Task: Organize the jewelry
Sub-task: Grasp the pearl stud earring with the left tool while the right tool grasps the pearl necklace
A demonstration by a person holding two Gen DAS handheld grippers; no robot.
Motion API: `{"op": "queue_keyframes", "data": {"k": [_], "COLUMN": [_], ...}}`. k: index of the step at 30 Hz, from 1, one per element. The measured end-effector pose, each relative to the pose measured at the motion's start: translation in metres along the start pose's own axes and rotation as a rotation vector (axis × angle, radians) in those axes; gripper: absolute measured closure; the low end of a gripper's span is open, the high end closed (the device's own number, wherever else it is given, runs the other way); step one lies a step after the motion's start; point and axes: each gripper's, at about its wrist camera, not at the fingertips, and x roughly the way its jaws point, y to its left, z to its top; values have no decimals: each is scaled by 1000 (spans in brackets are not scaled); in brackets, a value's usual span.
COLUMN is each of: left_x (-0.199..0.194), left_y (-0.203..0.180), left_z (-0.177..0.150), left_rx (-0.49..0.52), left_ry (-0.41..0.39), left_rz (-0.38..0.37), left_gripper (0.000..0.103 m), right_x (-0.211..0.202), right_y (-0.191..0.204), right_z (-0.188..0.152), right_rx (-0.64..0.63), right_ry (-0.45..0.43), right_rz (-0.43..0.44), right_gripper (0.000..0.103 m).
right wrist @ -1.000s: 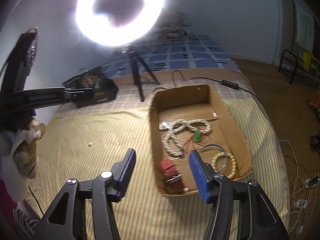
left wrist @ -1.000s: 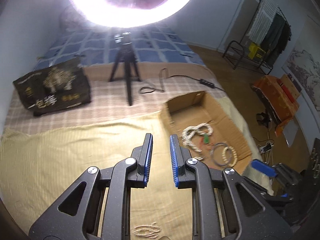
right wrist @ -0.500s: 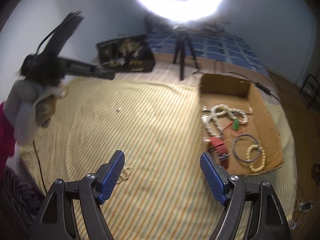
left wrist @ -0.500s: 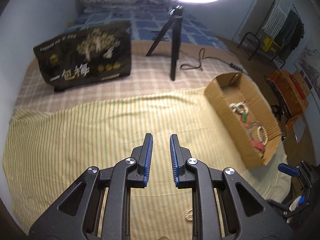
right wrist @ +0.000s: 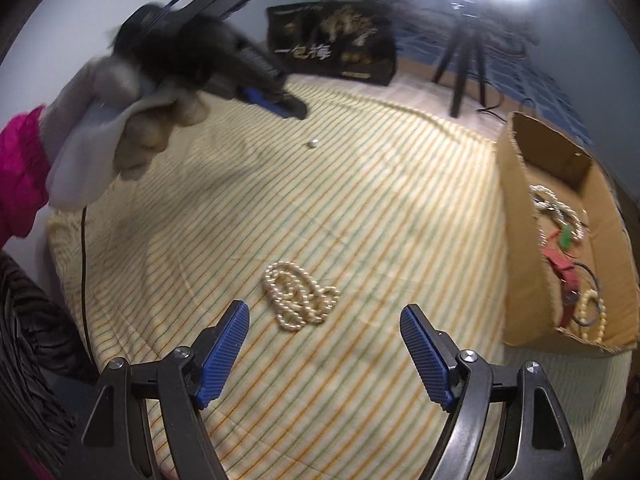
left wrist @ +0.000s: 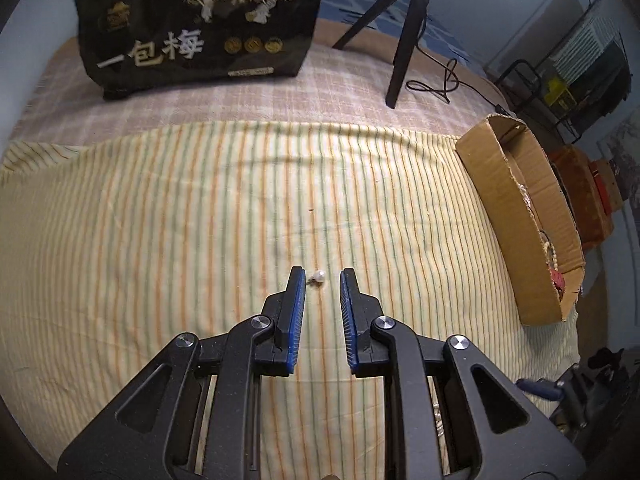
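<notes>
A small pearl earring [left wrist: 319, 276] lies on the striped yellow cloth, just ahead of my left gripper [left wrist: 322, 274], whose jaws stand a little apart around it without touching it. The earring also shows in the right wrist view [right wrist: 312, 143], just beyond the left gripper's tips [right wrist: 294, 110]. A coiled pearl necklace [right wrist: 298, 300] lies on the cloth just ahead of my right gripper [right wrist: 325, 314], which is wide open and empty. A cardboard box [right wrist: 520, 248] at the right holds several pieces of jewelry; it also shows in the left wrist view [left wrist: 516, 216].
A black printed bag [left wrist: 200, 24] stands at the back of the bed. A ring-light tripod [left wrist: 404, 36] with a trailing cable stands behind the cloth. A clothes rack [left wrist: 576, 72] is at the far right.
My left gripper has swung left, away from the box, and come down over the earring. My right gripper has moved left off the box and now faces the pearl necklace, opened wider.
</notes>
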Motion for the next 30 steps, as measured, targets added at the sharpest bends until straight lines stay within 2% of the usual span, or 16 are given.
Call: {"op": "queue_keyframes", "data": {"k": [5, 9, 19, 21, 22, 23, 30], "left_x": [16, 25, 39, 40, 40, 40, 40], "left_y": [-9, -16, -19, -19, -18, -18, -13], "left_z": [1, -1, 4, 5, 5, 6, 7], "left_rx": [40, 87, 79, 77, 75, 73, 77], "left_ry": [31, 47, 66, 68, 67, 62, 54], "left_rz": [21, 70, 98, 107, 112, 113, 126], "left_gripper": [87, 87, 87, 81, 68, 61, 60], "right_x": [10, 19, 32, 35, 36, 38, 46], "right_y": [7, 4, 3, 3, 4, 4, 6], "right_z": [-2, -1, 3, 3, 3, 3, 4], "right_rx": [-32, -36, -16, -19, -18, -17, -12], "right_ry": [21, 38, 56, 60, 63, 65, 65], "right_rz": [11, 7, 29, 30, 32, 32, 31], "right_gripper": [23, 23, 23, 23, 23, 23, 23]}}
